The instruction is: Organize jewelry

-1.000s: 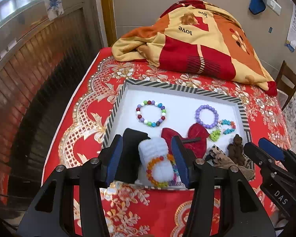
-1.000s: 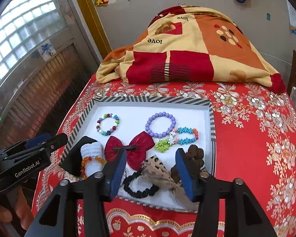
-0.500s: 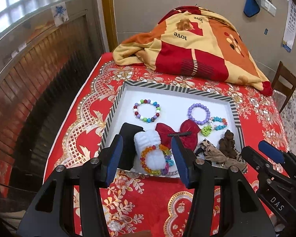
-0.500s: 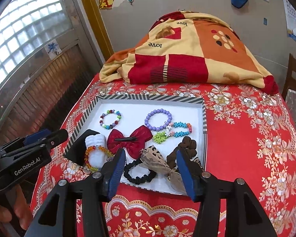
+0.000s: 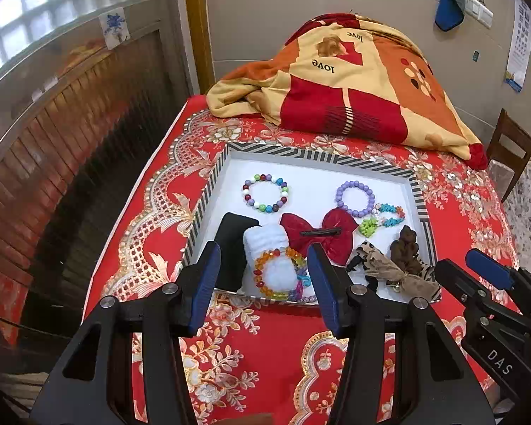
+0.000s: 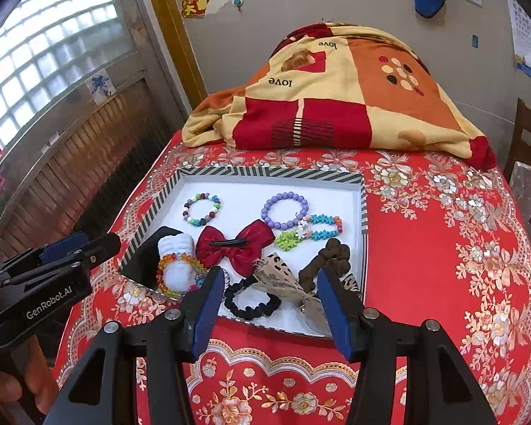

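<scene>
A white tray with a striped rim [image 5: 322, 157] [image 6: 270, 173] lies on the red cloth. It holds a multicolour bead bracelet [image 5: 265, 193] [image 6: 201, 209], a purple bead bracelet [image 5: 354, 198] [image 6: 284, 210], a red bow clip [image 5: 318, 233] [image 6: 235, 244], a white roll with bright bracelets around it [image 5: 270, 262] [image 6: 177, 265], a black scrunchie [image 6: 253, 299], a leopard bow [image 6: 283, 279] and a brown scrunchie [image 5: 405, 249] [image 6: 327, 258]. My left gripper [image 5: 262, 283] is open and empty, in front of the white roll. My right gripper [image 6: 270, 299] is open and empty, in front of the scrunchies.
A folded red and yellow blanket [image 5: 347, 81] [image 6: 332, 92] lies behind the tray. A wooden-slat wall [image 5: 53, 148] runs along the left. A wooden chair [image 5: 509, 148] stands at the right. A black stand [image 5: 233, 244] holds the white roll.
Both grippers have drawn back and up from the tray, still open. The tray and its items look smaller and farther; nothing in it has moved.
</scene>
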A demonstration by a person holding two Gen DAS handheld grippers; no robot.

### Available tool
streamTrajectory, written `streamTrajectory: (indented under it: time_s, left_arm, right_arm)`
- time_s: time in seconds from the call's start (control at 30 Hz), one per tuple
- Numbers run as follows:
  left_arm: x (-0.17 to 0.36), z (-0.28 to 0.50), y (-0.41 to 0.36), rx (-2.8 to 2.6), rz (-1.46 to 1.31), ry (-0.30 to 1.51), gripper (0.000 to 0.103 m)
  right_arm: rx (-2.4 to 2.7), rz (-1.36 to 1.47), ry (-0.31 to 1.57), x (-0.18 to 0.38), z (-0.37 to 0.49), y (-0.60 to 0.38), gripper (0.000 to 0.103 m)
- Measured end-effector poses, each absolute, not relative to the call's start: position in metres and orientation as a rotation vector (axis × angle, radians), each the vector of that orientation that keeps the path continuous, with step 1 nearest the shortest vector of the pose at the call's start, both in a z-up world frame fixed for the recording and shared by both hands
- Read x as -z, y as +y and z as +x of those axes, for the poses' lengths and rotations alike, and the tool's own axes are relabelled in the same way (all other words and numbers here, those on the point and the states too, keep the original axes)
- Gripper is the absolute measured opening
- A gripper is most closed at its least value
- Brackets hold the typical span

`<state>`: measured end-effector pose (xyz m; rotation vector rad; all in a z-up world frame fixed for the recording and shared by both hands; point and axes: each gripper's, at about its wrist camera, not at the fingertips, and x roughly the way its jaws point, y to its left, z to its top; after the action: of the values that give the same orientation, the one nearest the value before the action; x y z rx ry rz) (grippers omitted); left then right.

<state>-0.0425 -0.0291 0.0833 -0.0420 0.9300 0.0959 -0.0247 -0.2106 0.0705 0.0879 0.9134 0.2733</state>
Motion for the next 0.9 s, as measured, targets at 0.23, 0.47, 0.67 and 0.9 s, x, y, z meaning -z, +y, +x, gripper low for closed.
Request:
streamTrajectory:
  time_s: [0.23, 0.47, 0.67, 0.9]
  left_arm:
    - [-0.0827, -0.0437, -0.0287, -0.102, -0.04, 0.934, 0.051]
    - [-0.0826, -0.045, -0.0283, -0.101, -0.043, 0.931, 0.051]
    - [-0.0827, -0.0447, -0.0284, -0.101, -0.042, 0.931, 0.051]
    - [-0.0817, -0.045, -0.0249, -0.105, -0.045, 0.935, 0.051]
  right_arm:
    - [-0.279, 0.084, 0.918, -0.0695, -0.0257, -0.2087, 0.054]
    - [-0.284, 0.085, 0.922, -0.0686, -0.0252, -0.2073, 0.055]
    - [-0.284, 0.081, 0.929, -0.0668, -0.0242, -0.2056, 0.055]
    - [-0.283, 0.079, 0.936, -0.065, -0.0241, -0.2047, 0.055]
